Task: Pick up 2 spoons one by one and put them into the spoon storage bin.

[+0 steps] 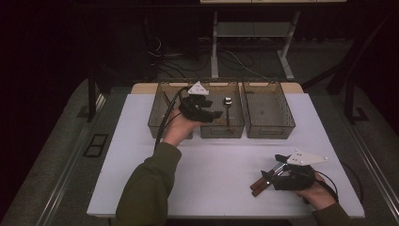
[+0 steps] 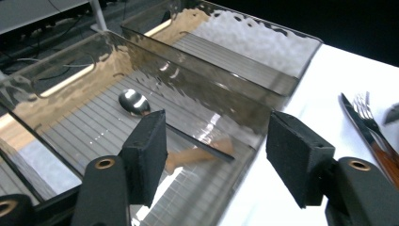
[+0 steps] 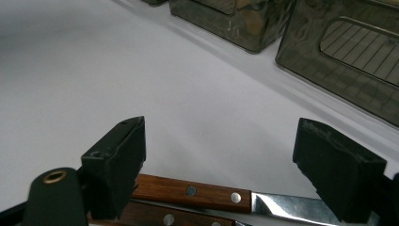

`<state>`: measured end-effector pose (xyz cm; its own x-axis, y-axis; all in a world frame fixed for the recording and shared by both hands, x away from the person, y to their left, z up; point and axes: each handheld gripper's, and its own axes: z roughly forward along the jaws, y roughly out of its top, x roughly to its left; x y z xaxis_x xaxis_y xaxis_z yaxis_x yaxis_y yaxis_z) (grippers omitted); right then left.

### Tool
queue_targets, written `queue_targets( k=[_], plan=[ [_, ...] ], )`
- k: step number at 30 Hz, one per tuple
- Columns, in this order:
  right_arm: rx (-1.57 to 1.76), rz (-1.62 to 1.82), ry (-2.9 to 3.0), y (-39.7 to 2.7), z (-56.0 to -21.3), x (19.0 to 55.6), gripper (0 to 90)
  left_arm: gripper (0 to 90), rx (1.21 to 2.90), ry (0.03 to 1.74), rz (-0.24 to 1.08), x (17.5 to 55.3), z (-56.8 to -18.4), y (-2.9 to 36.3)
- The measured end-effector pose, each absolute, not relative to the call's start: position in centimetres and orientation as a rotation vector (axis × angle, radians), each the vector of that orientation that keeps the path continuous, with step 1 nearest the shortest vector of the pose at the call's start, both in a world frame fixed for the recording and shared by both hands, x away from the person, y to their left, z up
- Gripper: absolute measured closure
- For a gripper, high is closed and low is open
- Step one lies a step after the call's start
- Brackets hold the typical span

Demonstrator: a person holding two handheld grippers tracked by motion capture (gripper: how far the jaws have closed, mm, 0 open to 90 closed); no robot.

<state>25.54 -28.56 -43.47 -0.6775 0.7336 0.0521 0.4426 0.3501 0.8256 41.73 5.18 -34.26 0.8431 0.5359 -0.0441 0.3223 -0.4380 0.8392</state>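
Note:
A spoon (image 1: 227, 104) with a wooden handle lies in the middle smoky plastic bin (image 1: 222, 132); the left gripper view shows its bowl (image 2: 134, 102) through the bin wall. My left gripper (image 1: 214, 114) hovers at that bin's front edge, and its jaws (image 2: 219, 136) stand open with nothing between them. Near the table's front right, a knife (image 3: 188, 190) and a fork (image 2: 364, 110) with wooden handles (image 1: 260, 182) lie side by side. My right gripper (image 1: 274, 165) is low over them, open (image 3: 221, 146), a jaw on either side of the knife without touching it.
Three translucent bins stand in a row at the back of the white table (image 1: 211, 169): a left one (image 1: 157, 113), the middle one, and a right one (image 1: 268, 113) with nothing seen inside. Behind the table are desk legs and cables on the floor.

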Motion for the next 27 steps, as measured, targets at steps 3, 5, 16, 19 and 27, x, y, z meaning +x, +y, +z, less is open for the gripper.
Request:
queue_targets(
  k=[3, 5, 16, 19, 27],
  plan=[
    [1.045, 1.24, 2.289, -28.6, -43.5, 25.6, 17.8, 34.8, 2.056, 0.628, 0.263, 40.5, -34.7, 6.0],
    [1.05, 1.237, 2.286, -28.6, -43.5, 25.6, 17.8, 33.7, 2.05, 0.632, 0.255, 39.7, -35.1, 6.5],
    [1.071, 1.225, 2.288, -28.8, -43.6, 25.7, 17.8, 25.7, 2.06, 0.644, 0.273, 36.0, -37.3, 10.0],
    [1.064, 1.226, 2.28, -28.8, -43.7, 25.8, 17.8, 23.8, 2.061, 0.65, 0.272, 35.1, -37.8, 10.9],
    [1.077, 1.232, 2.277, -29.0, -43.7, 25.8, 17.8, 19.7, 2.044, 0.668, 0.269, 32.6, -39.3, 12.8]
  ],
)
